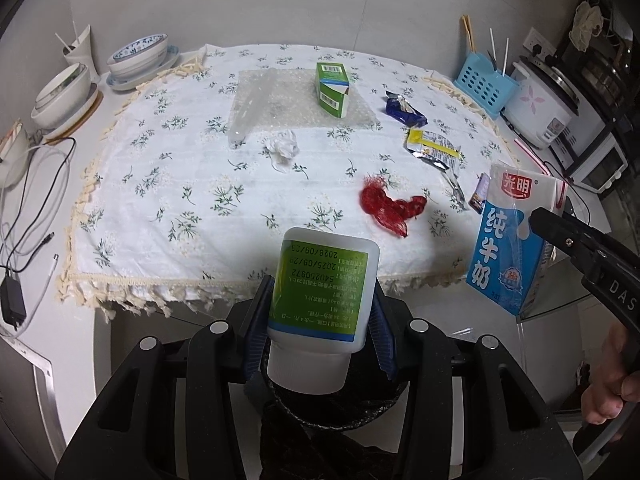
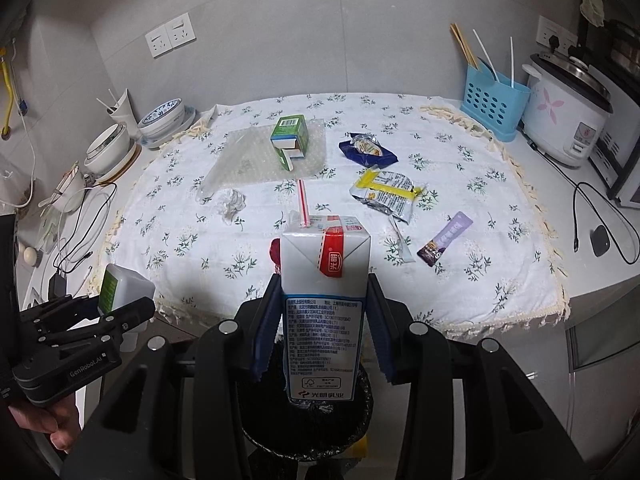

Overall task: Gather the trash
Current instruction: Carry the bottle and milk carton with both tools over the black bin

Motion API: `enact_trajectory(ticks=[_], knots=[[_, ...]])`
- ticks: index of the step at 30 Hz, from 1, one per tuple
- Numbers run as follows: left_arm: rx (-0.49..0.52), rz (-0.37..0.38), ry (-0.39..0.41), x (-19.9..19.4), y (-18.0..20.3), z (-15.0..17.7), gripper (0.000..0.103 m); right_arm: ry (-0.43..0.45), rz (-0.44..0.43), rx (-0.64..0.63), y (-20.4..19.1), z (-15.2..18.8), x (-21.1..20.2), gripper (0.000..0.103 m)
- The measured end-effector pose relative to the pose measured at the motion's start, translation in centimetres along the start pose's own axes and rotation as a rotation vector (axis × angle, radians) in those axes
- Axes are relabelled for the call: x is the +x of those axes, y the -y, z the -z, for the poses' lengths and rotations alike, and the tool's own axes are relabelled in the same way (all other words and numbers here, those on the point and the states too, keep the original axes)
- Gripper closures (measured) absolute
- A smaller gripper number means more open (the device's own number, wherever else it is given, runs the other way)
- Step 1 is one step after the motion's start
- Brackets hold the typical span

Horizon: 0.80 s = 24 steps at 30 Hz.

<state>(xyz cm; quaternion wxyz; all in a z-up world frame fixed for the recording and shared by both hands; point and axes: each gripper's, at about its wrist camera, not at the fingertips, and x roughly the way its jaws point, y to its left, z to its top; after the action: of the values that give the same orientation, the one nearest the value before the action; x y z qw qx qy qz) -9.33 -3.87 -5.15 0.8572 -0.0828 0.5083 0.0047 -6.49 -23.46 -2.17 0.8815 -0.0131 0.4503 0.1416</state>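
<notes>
My left gripper (image 1: pixel 320 332) is shut on a white pill bottle (image 1: pixel 324 284) with a green label, cap toward the camera, held above a black-lined trash bin (image 1: pixel 320 412) in front of the table. My right gripper (image 2: pixel 322 328) is shut on a blue-and-white milk carton (image 2: pixel 324 300) with a red-striped straw (image 2: pixel 303 200), also over the bin (image 2: pixel 308 436). On the floral tablecloth (image 1: pixel 180 184) lie a red wrapper (image 1: pixel 390 206), a crumpled tissue (image 1: pixel 283 146), a green box (image 1: pixel 333 89), a blue wrapper (image 1: pixel 402 110), a yellow-and-silver packet (image 1: pixel 434 150) and a purple sachet (image 2: pixel 446 240).
Stacked bowls (image 1: pixel 138 60) and a cup stand at the table's left, with cables (image 1: pixel 36 184) beside them. A blue utensil holder (image 2: pixel 494 108) and a rice cooker (image 2: pixel 568 112) stand at the right. A clear plastic sheet (image 2: pixel 256 156) lies under the green box.
</notes>
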Motion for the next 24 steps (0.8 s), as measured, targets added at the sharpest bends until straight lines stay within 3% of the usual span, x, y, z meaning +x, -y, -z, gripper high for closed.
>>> enact_trajectory(ticks=[24], knots=[[-0.017,0.006,-0.055,3.2,2.0,6.5,0.059,-0.094,0.014,0.004,2.6,6.9,1.5,0.064]])
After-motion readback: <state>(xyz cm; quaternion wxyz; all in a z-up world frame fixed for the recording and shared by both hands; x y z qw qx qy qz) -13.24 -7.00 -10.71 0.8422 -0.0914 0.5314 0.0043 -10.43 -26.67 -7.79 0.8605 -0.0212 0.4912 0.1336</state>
